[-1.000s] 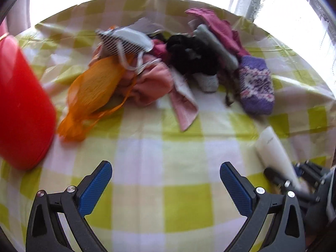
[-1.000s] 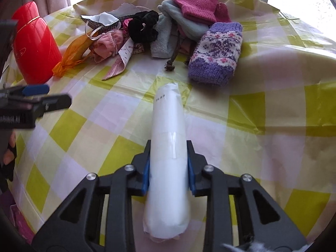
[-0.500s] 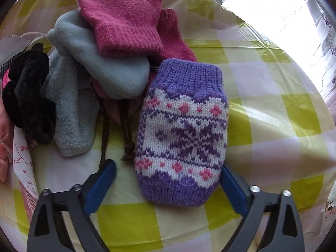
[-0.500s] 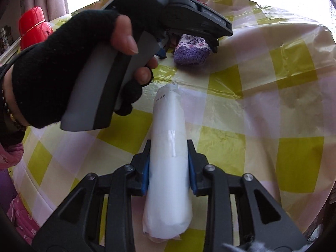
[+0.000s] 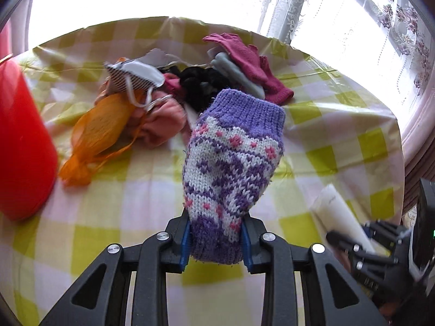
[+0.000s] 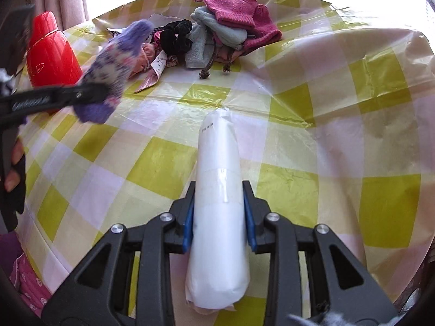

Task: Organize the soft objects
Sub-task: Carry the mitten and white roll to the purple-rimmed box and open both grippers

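My left gripper (image 5: 214,240) is shut on a purple and white knitted mitten (image 5: 231,163) and holds it up above the checked tablecloth (image 5: 130,190). The mitten also shows in the right wrist view (image 6: 114,65), blurred, at the left. My right gripper (image 6: 218,217) is shut on a white plastic-wrapped roll (image 6: 217,206) that points forward over the table. A pile of soft things lies at the far side: magenta gloves (image 6: 239,13), a grey sock (image 6: 214,31), a black scrunchie (image 6: 175,36), an orange mesh pouch (image 5: 100,133), a striped face mask (image 5: 136,74) and pink cloth (image 5: 163,119).
A red plastic container (image 6: 51,54) stands at the left of the table, near the pile. Two brown cord ends (image 6: 206,73) trail from the pile. The far table edge meets a bright window with lace curtains (image 5: 394,13). The tablecloth is creased at the right.
My left gripper has shut on the purple mitten, lifted it off the pile and drawn back to the left. My right gripper has kept hold of the white roll.
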Motion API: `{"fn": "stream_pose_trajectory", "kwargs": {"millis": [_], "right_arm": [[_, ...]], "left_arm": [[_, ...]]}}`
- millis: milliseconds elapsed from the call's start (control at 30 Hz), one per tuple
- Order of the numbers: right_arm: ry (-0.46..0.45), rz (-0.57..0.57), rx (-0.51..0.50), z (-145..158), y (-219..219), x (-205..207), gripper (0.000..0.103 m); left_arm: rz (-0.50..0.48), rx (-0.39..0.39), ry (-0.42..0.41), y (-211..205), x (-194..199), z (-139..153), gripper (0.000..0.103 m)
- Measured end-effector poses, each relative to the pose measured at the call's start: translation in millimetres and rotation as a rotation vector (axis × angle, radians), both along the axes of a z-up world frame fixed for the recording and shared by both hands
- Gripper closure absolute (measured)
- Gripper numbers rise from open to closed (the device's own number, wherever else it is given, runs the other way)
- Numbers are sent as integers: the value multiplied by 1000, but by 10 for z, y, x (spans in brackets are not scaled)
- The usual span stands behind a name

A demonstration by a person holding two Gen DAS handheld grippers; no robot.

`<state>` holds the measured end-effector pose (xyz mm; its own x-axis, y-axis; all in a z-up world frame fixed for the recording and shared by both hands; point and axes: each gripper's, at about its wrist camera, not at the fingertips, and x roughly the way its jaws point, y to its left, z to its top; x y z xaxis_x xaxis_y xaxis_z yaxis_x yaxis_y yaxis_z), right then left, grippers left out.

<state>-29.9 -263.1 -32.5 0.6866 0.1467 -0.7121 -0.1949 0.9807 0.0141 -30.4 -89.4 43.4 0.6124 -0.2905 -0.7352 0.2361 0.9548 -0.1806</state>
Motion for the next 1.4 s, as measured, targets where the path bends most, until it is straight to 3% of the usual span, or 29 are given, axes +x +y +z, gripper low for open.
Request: {"fn": "stream_pose_trajectory", "kwargs": {"millis": [67, 233, 400, 633, 1100, 1400], "right_arm": [[0, -1, 1, -5, 1, 2, 68], [2, -9, -4, -8, 0, 21, 68], [25, -43, 61, 48, 82, -86, 69], [10, 38, 32, 168, 543, -358, 69], [-21, 111, 61, 449, 919, -563, 69], [-55, 149, 83, 647, 1086, -715, 69]], "left_arm": [[23, 14, 20, 465, -195, 2, 72], [79, -33, 54, 731, -678, -120, 72], [49, 29, 28, 737, -1004, -60, 72], [98, 19, 39, 960, -1105, -28, 72], [147, 8, 18, 1269, -1436, 204, 72], [47, -9, -5, 1072, -1637, 360, 72]]}}
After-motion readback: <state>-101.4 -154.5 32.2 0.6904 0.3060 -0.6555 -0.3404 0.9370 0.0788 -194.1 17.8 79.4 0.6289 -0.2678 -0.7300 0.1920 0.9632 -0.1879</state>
